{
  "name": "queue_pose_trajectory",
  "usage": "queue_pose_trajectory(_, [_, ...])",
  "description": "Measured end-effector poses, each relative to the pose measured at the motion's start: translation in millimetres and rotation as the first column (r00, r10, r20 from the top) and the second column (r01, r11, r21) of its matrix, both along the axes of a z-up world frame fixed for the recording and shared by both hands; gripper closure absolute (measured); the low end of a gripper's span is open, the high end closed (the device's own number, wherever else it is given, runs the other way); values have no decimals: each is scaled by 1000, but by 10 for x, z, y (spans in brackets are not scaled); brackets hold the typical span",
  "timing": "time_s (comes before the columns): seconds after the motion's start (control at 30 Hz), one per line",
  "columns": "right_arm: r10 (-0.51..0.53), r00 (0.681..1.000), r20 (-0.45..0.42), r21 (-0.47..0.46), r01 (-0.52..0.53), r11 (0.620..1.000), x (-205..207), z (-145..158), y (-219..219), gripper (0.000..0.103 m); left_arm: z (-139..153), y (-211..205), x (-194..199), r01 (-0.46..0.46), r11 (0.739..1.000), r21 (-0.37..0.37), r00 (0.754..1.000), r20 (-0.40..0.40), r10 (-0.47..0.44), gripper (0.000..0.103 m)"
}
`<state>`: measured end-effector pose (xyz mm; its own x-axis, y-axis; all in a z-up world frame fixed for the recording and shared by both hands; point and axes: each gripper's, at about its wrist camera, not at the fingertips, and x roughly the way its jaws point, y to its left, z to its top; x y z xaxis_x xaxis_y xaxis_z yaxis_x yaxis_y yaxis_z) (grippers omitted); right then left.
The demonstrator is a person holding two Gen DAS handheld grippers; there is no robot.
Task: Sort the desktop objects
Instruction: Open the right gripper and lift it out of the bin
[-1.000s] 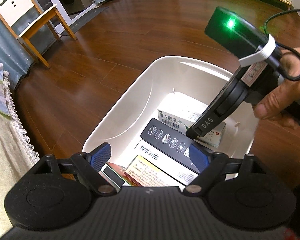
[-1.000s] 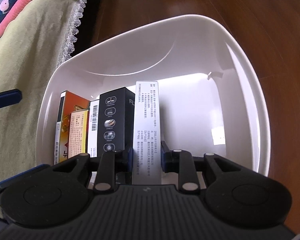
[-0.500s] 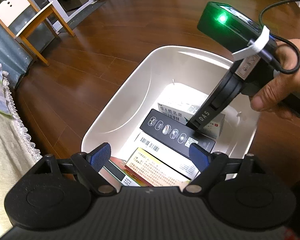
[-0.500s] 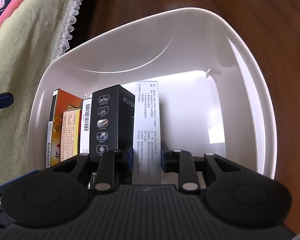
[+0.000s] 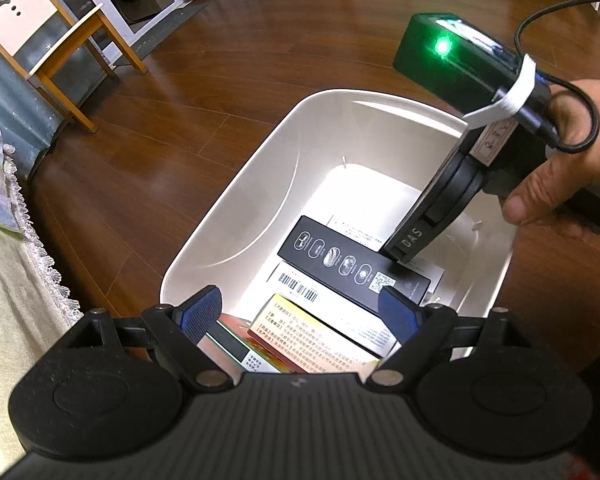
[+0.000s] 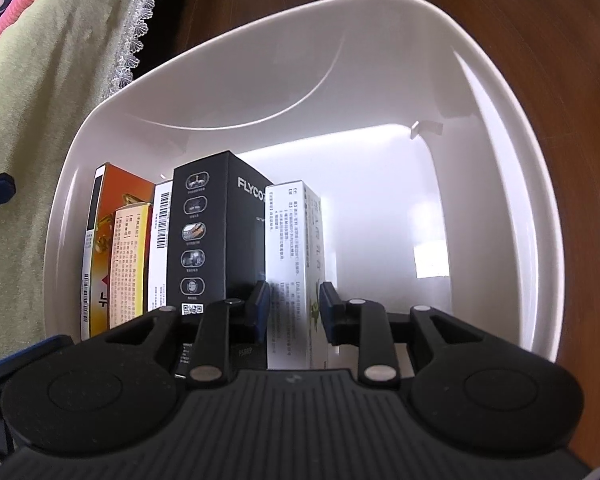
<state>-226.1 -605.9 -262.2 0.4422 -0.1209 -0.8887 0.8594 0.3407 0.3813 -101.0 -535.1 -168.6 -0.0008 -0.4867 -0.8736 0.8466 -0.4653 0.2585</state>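
Observation:
A white bin [image 5: 236,196] on the floor holds boxes standing side by side: an orange and yellow box [image 6: 128,264], a white barcode box [image 6: 160,240], a black box [image 6: 204,240] and a white printed box [image 6: 292,248]. My right gripper [image 6: 294,312] reaches down into the bin and is shut on the white printed box, whose lower end rests beside the black box [image 5: 340,264]. My left gripper [image 5: 300,312] hangs open above the bin's near end with nothing between its fingers. The right gripper [image 5: 404,248] hides most of the white box there.
A person's hand [image 5: 560,184] holds the right gripper over the bin's right side. A cloth with a lace edge [image 5: 12,280] borders the bin's near left. A wooden chair [image 5: 40,40] stands far left on the brown wooden floor [image 5: 260,60].
The white printed box has sunk a little deeper into the bin next to the black box and now shows its side face. The left gripper has stayed open in place.

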Motion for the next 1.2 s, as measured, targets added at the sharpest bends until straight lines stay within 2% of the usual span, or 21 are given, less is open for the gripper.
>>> queue_pose_trajectory(0.2, [97,994,-45,-53,-99,994,-74,155,80,78,-12,7,20,1,1000,0,1000,4,-1,16])
queue_pose_trajectory(0.33, [199,974,-111,-58,-206,977,-114,181,117,78,-12,16,16,5,1000,1,1000,6,-5,16])
queue_pose_trajectory(0.43, [346,927,-149,-6,-350,937,-90,137,189,79,-10,16,17,2,1000,1,1000,5,-2,16])
queue_pose_trajectory(0.53, [437,880,-188,16,-442,897,-28,106,257,79,-14,16,12,2,1000,2,1000,7,-2,16])
queue_pose_trajectory(0.77, [541,818,-195,107,-530,841,40,-33,357,79,-7,8,30,-2,1000,4,1000,5,2,16])
queue_pose_trajectory(0.97, [541,818,-193,133,-525,841,14,-117,398,79,-14,6,36,-1,1000,6,1000,6,1,16])
queue_pose_trajectory(1.1, [518,839,-167,121,-503,855,-53,-101,437,79,-22,11,39,0,1000,9,1000,7,0,16])
queue_pose_trajectory(1.2, [517,839,-169,118,-503,856,-98,-93,490,79,-23,13,47,0,1000,10,1000,6,0,16])
